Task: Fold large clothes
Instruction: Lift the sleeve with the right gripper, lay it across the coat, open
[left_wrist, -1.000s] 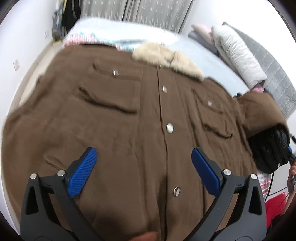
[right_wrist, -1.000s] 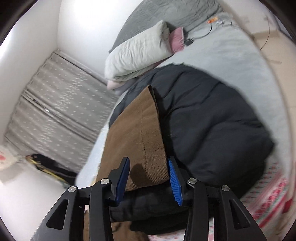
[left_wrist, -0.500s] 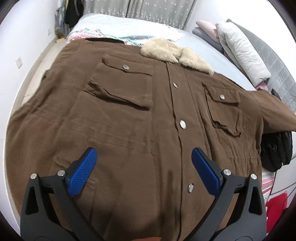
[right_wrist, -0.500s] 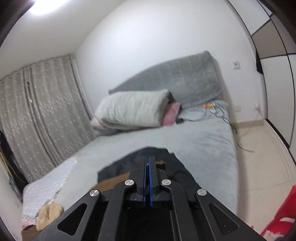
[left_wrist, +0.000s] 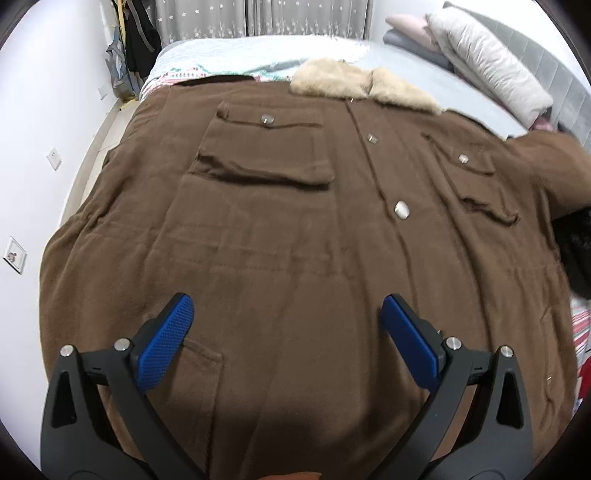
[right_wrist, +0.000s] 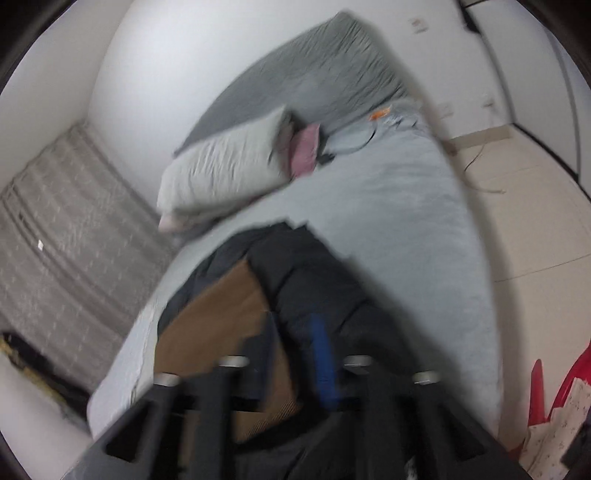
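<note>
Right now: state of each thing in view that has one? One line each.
brown coat: spread flat on the bed, front up, buttoned.
fur collar: lying flat at the far end.
coat sleeve: lying over the black jacket.
left gripper: open, above the coat, holding nothing.
right gripper: blurred, at the sleeve; grip unclear.

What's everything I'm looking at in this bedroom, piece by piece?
Coat: one, brown, spread flat, front up, over the bed's foot.
Fur collar: one, cream, at the coat's far end.
Snap buttons: several, silver, down the coat's front and on pocket flaps.
Padded jacket: one, black, on the bed under the coat's sleeve.
Pillow: one, pale grey, by the headboard.
Bed sheet: one, light grey.
Curtains: grey, far wall.
Left gripper: jaws wide open above the coat.
Right gripper: blurred, over the sleeve.
</note>
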